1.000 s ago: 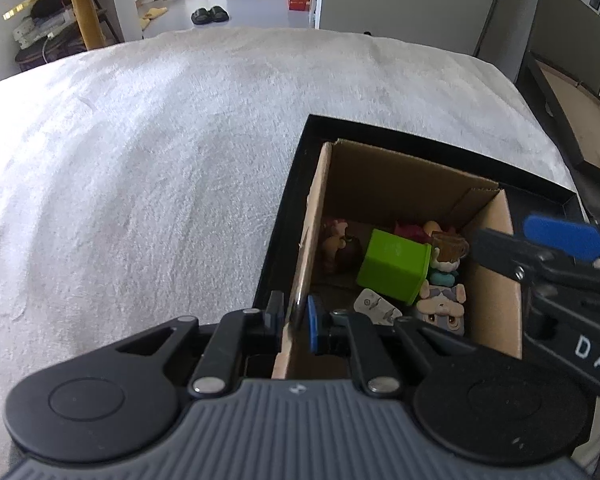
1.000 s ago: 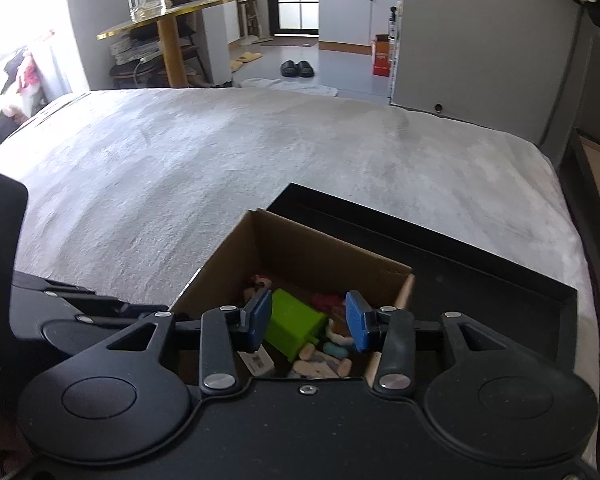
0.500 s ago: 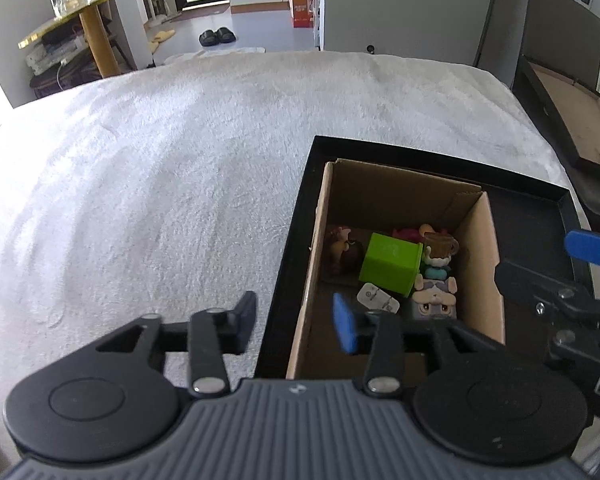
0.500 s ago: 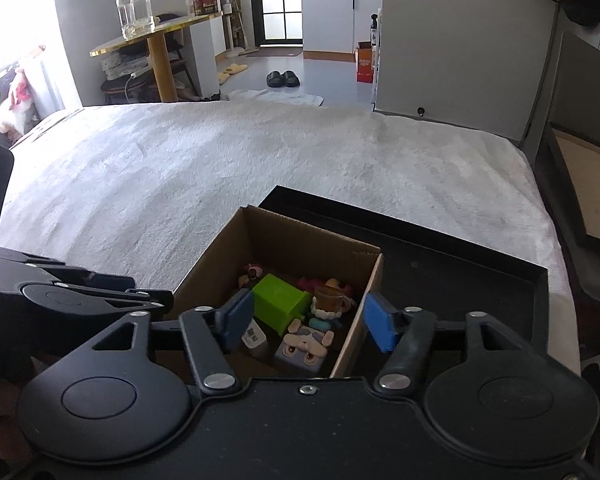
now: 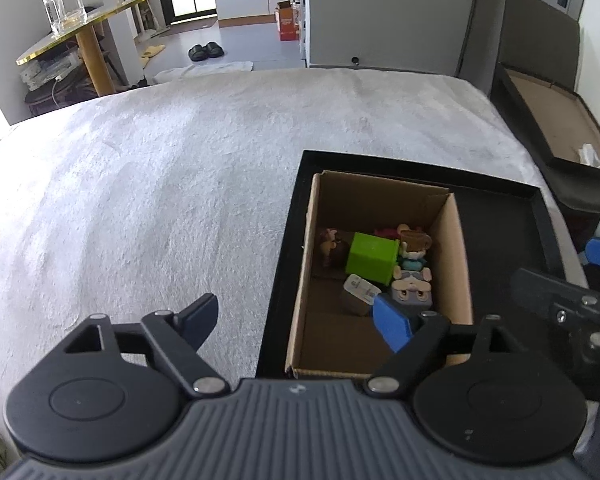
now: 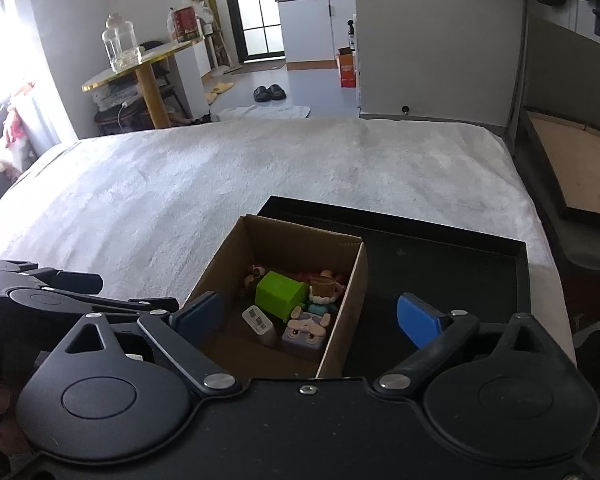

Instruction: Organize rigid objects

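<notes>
An open cardboard box (image 5: 458, 264) stands in the left part of a black tray (image 5: 540, 216) on a white blanket. Inside lie a green cube (image 5: 370, 258), a white tag (image 5: 362, 288) and several small toy figures (image 5: 414, 280). My left gripper (image 5: 296, 320) is open and empty, raised above the box's near left wall. My right gripper (image 6: 312, 320) is open and empty, raised above the box (image 6: 352, 276) with the green cube (image 6: 280, 294) in view between its fingers. The right gripper shows at the left wrist view's right edge (image 5: 560, 292).
The white blanket (image 5: 140, 200) covers the bed to the left and beyond the tray. A second black tray with a cardboard liner (image 5: 552, 128) leans at the right. A round gold table with a glass jar (image 6: 120, 44) stands beyond the bed.
My left gripper let go of the box's left wall, opened wide and pulled back. My right gripper also opened wider and lifted away from the box.
</notes>
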`<state>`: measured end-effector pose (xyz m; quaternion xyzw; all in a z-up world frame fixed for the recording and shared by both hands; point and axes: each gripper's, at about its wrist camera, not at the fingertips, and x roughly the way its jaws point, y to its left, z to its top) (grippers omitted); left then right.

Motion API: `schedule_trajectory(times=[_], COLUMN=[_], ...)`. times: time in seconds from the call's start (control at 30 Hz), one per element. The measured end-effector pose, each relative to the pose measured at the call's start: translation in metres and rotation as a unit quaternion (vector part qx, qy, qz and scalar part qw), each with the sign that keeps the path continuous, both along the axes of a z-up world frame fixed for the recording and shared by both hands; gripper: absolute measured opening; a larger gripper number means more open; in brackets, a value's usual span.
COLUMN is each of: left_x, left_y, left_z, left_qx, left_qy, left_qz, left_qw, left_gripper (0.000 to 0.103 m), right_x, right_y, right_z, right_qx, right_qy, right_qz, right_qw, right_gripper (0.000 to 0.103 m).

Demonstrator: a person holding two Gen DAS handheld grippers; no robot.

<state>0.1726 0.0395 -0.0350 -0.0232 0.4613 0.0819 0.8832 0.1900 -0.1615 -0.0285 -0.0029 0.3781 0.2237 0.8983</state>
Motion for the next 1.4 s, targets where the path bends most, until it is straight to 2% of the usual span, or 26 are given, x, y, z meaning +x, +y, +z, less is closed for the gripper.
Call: schedule_trajectory(times=[0.1,0.23,0.4,0.73,1.03,1.4], left_x=[-0.008,-0.018,-0.034,-0.065,-0.089,-0.121], left_y=[-0.002,0.001,0.004,0.003,-0.004,-0.004], left_z=[0.009,0.018,0.029,0.049,0.064,0.078], left_qx=[0.003,-0.023,-0.016,-0.011,0.001,-0.023], left_qy=[-0.010,-0.014,-0.027,-0.052,-0.074,-0.083], left_qz=[-0.005,-0.005,0.002,0.001,-0.008,-0.019], left_qw=[0.9999,0.9996,0.9995,0.9986,0.9972,0.9961], left_gripper=[0.085,0.088,0.094,0.103,0.103,0.103], right_x=[-0.007,-0.016,-0.026,-0.053,-0.077,-0.106], right_y=[-0.004,-0.010,-0.019,-0.033,-0.038,-0.053], right_z=[0.003,0.009,0.012,0.028,0.043,0.058], right_qx=[0.005,0.007,0.014,0.020,0.020,0.041], right_qy=[-0.004,-0.010,0.003,-0.015,-0.030,-0.030], right_qz=[-0.008,-0.030,-0.057,-0.095,-0.106,-0.124], right_qw=[1.000,0.999,0.998,0.995,0.994,0.991], right_gripper=[0.103,0.103,0.103,0.103,0.103,0.103])
